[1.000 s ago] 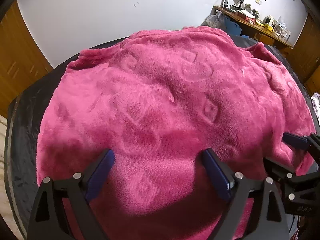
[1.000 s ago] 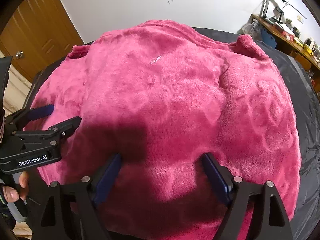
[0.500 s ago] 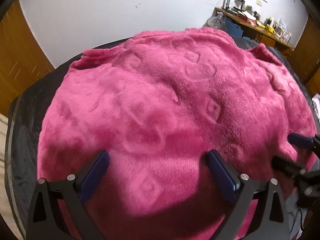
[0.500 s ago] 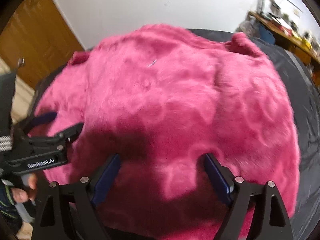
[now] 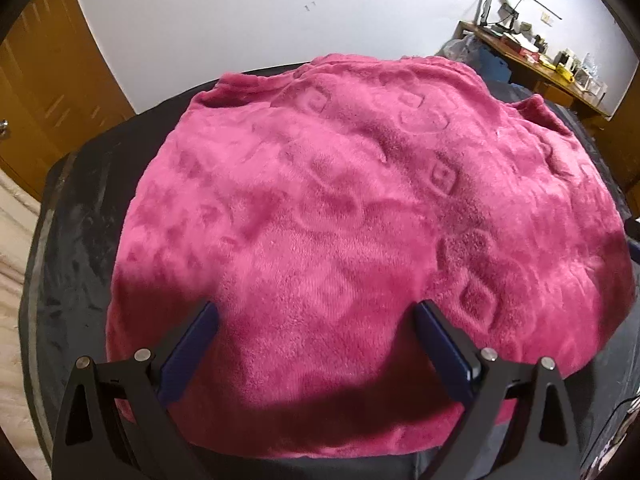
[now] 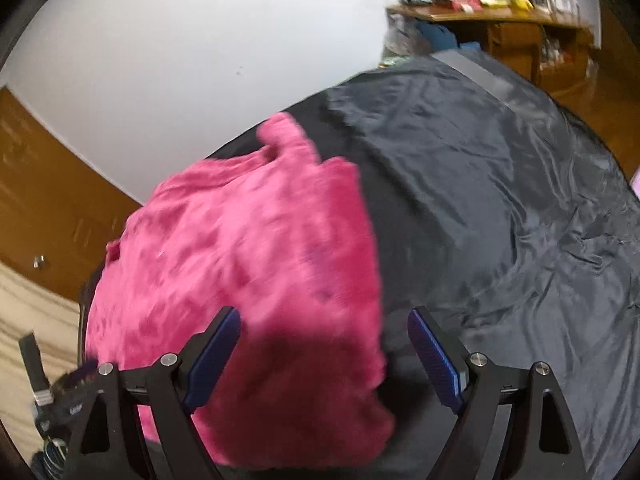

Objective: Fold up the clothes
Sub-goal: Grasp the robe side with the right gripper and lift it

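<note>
Both grippers' jaws wide open, empty, over pink fleece (image 5: pixel 340 216) on bed (image 6: pixel 500 208): risks grabbing one layer only.

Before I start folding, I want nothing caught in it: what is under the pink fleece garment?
The pink fleece garment lies on a dark grey sheet, which shows around its edges. Whatever sits beneath its middle is covered and cannot be seen.

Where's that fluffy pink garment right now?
The pink garment lies spread on the dark sheet, filling the left wrist view and sitting left of centre in the right wrist view.
</note>
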